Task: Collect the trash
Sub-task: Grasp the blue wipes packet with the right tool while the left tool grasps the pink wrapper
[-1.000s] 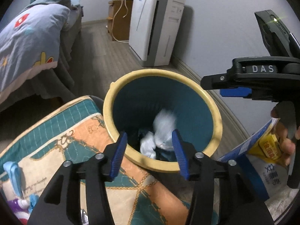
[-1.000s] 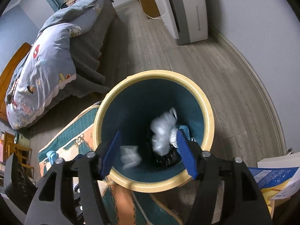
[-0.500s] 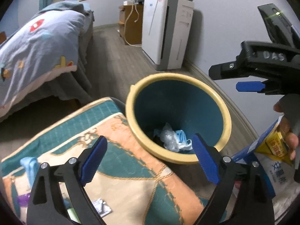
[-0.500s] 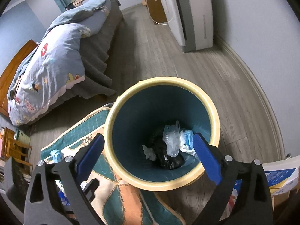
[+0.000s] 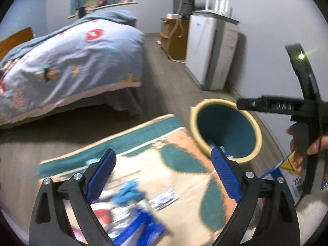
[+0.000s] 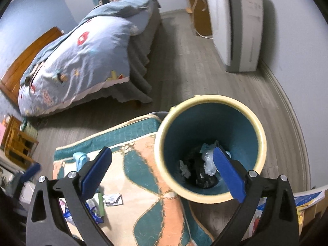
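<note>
Left to right, against the view a second ago. My left tongs [image 5: 163, 176] then framed the bin mouth with a white wad dropping between the pads; now they stand over the rug [image 5: 143, 143], spread wide, nothing between them. Change at the last step is slight, so I read them as fully apart. Under them lies uncollected litter: a blue crumpled scrap [image 5: 128, 191], a small printed wrapper [image 5: 164, 199] and a blue-and-white packet [image 5: 139, 228], all blurred. The bed [image 5: 67, 61] fills much more of the left view than before.

The bin [image 5: 225, 131], yellow rim and teal inside, now sits to the right of the left tongs instead of straight ahead.

My right tongs [image 6: 162, 174] are opening, far wider than a second ago, empty. The paper piece that was falling between them then now lies in the bin [image 6: 211, 147] with the rest of the trash [image 6: 196, 169]: white wads, clear plastic, something black. A wrapper [image 6: 112, 199] sits on the rug [image 6: 143, 184] near the left pad.
</note>
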{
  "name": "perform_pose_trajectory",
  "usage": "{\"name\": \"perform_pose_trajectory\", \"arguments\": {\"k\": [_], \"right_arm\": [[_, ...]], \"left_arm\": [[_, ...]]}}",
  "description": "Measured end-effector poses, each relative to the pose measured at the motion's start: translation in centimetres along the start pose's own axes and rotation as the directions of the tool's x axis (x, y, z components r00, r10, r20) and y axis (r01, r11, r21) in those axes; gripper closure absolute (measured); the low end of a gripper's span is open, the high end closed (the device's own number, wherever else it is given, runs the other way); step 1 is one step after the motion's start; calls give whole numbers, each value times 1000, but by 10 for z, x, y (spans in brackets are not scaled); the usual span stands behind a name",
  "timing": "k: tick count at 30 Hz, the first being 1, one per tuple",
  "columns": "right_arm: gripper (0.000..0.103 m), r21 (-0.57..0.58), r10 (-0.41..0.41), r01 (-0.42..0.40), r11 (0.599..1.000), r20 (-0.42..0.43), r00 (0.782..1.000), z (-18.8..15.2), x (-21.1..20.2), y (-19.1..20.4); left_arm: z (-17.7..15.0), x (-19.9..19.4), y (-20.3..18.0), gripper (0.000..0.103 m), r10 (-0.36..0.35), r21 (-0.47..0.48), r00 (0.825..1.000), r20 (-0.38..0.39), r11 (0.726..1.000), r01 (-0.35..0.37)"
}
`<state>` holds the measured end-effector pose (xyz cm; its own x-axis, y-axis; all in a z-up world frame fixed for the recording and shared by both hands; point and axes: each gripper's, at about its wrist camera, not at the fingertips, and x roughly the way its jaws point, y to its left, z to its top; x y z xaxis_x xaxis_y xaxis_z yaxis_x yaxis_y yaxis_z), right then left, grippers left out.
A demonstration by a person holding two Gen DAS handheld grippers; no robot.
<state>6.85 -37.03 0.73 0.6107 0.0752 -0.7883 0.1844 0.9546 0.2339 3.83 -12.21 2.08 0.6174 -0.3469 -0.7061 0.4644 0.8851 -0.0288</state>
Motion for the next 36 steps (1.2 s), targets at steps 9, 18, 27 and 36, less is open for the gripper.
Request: {"name": "perform_pose_trajectory", "arguments": {"k": [9, 18, 27, 36], "right_arm": [[6, -97, 14, -13, 995, 6, 1000, -13, -7, 50], [6, -107, 44, -50, 993, -62, 997, -40, 1, 96], [6, -147, 38, -56, 987, -121, 992, -69, 17, 136], [6, -138, 16, -47, 989, -218, 976, -98, 50, 157]], "left_arm": [[-30, -74, 62, 9, 136, -26, 990, 26, 990, -136], [-69, -91, 109, 9, 177, -153, 984, -16, 972, -178], [-97, -87, 145, 9, 189, -239, 978, -86, 949, -205], [-127, -51, 172, 9, 280, -239, 932, -230, 912, -333]]}}
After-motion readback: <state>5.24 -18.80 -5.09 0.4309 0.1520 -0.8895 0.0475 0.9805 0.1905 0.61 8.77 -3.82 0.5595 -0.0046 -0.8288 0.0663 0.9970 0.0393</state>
